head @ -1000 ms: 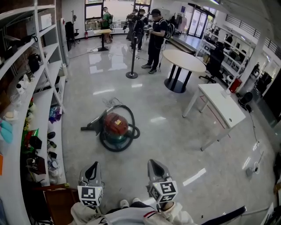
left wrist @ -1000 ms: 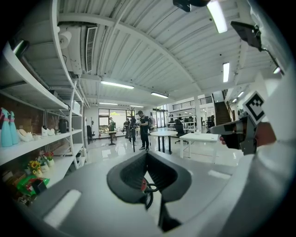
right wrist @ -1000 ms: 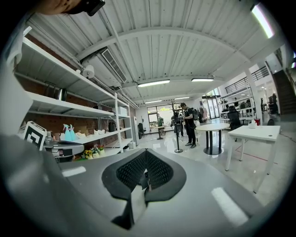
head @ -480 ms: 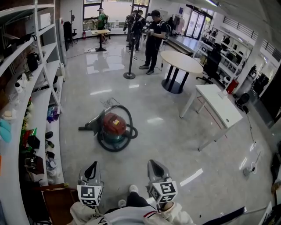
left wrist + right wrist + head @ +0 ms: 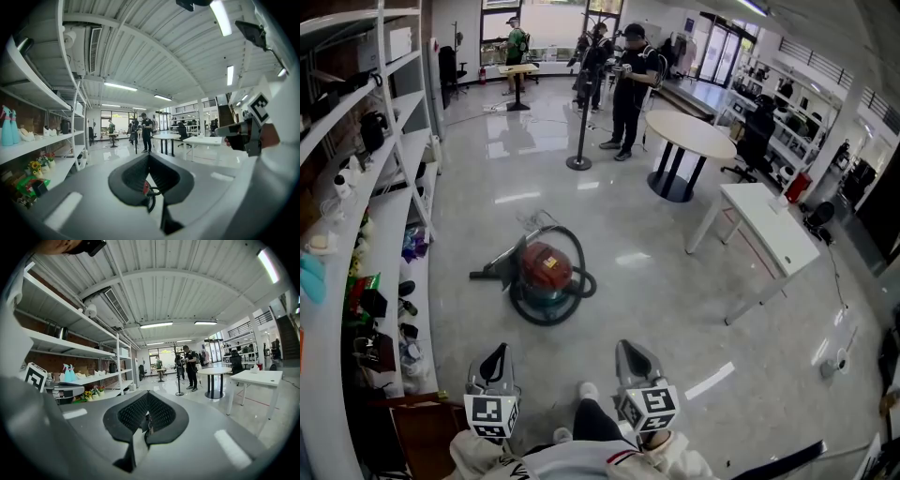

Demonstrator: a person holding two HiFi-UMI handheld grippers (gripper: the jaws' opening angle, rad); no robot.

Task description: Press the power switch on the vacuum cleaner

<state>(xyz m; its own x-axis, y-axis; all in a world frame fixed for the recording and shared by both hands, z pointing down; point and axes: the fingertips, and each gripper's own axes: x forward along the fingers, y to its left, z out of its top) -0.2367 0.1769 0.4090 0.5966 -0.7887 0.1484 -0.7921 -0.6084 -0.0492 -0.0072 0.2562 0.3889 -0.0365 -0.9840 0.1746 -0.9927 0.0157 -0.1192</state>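
Both grippers are hanging low, facing a vacuum cleaner across open floor.

The glossy grey floor (image 5: 675, 309) is stretching wide and bare ahead. A long white shelving unit (image 5: 394, 216) is hemming in the left edge, while a white desk (image 5: 778, 234) and a round table (image 5: 689, 131) are closing off the right. The shelves are carrying bottles, shoes and small clutter, with two blue spray bottles (image 5: 6, 126) standing up high. The red vacuum cleaner (image 5: 546, 267) is sitting mid-floor, well apart from the grippers, its black hose (image 5: 548, 314) looping around it. Several people (image 5: 628, 75) are standing beyond it near a stanchion post (image 5: 579, 112). The left gripper (image 5: 499, 352) and right gripper (image 5: 626, 349) are pointing forward side by side, each with jaws pressed together on nothing.
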